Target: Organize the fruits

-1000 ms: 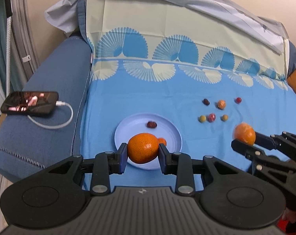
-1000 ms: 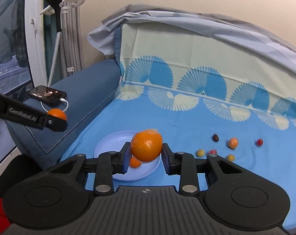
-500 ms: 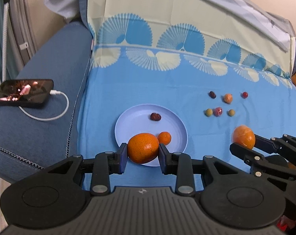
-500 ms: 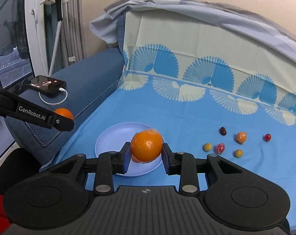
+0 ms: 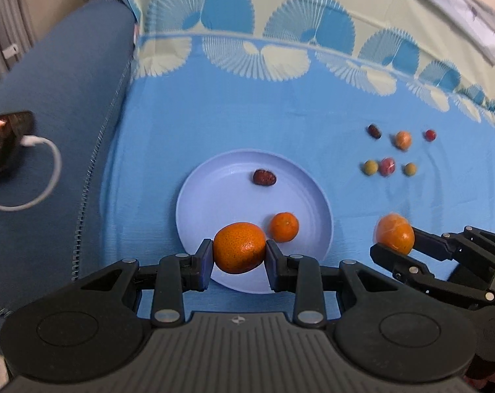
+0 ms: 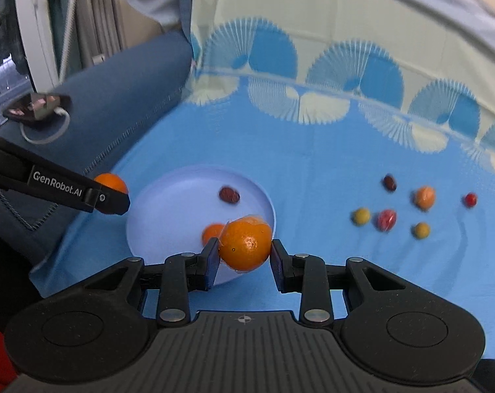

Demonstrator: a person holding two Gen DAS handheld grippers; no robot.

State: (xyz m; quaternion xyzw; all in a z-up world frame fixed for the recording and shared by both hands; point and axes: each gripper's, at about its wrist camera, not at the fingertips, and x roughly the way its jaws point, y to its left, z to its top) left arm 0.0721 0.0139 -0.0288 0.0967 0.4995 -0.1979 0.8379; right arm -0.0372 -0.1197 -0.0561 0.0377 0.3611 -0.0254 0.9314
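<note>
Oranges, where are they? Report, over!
Left hand-held gripper shut on orange. Right hand-held gripper shut on wrapped orange. Plate below holds small orange, date. Nothing blocking.

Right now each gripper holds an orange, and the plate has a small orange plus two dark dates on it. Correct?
Not quite: the plate carries only one dark date, next to the small orange; the left wrist view shows it. The second dark date lies off the plate on the blue cloth. Each gripper does hold an orange: left gripper, right gripper.
</note>
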